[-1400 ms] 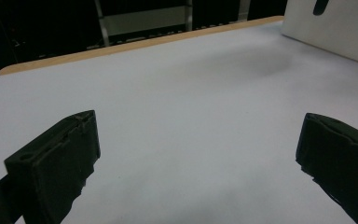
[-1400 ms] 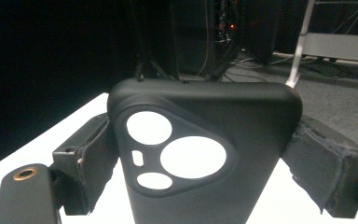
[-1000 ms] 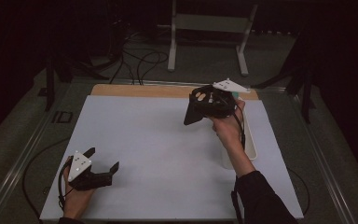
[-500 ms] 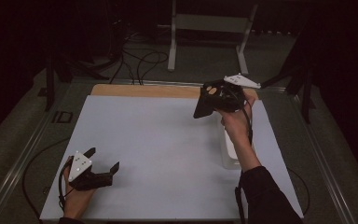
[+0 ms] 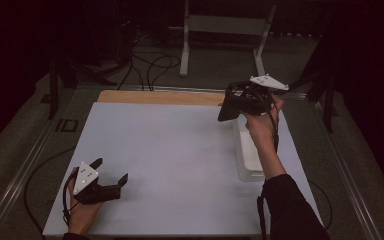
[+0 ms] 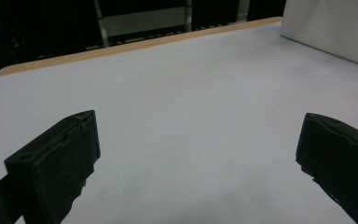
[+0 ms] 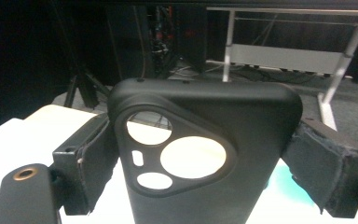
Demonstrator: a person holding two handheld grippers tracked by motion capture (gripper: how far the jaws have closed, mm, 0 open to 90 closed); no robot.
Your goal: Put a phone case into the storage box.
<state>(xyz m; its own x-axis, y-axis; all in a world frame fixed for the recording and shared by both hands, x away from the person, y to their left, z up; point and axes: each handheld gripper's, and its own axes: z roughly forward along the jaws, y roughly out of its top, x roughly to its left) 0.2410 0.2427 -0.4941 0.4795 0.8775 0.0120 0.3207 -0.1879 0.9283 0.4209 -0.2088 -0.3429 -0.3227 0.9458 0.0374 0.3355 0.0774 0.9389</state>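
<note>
A black phone case (image 7: 205,149) with camera cut-outs stands between the jaws of my right gripper (image 7: 200,163), which is shut on its two sides. In the high view that right gripper (image 5: 230,107) is held up over the table's far right, with the phone case (image 5: 228,109) hanging at its left end above a white tray (image 5: 250,157). My left gripper (image 5: 111,175) rests near the front left corner of the white table top (image 5: 170,150), open. In the left gripper view its jaws stand wide apart around bare table (image 6: 191,116), and my left gripper (image 6: 200,158) holds nothing.
The white tray (image 6: 331,28) lies along the right side of the table. A strip of bare wood (image 5: 160,97) runs along the far edge. Beyond the table are a white metal stand (image 5: 225,25), cables on the floor and dark surroundings.
My right gripper has carried the phone case up and to the right, toward the far right corner above the tray. The left gripper has not moved.
</note>
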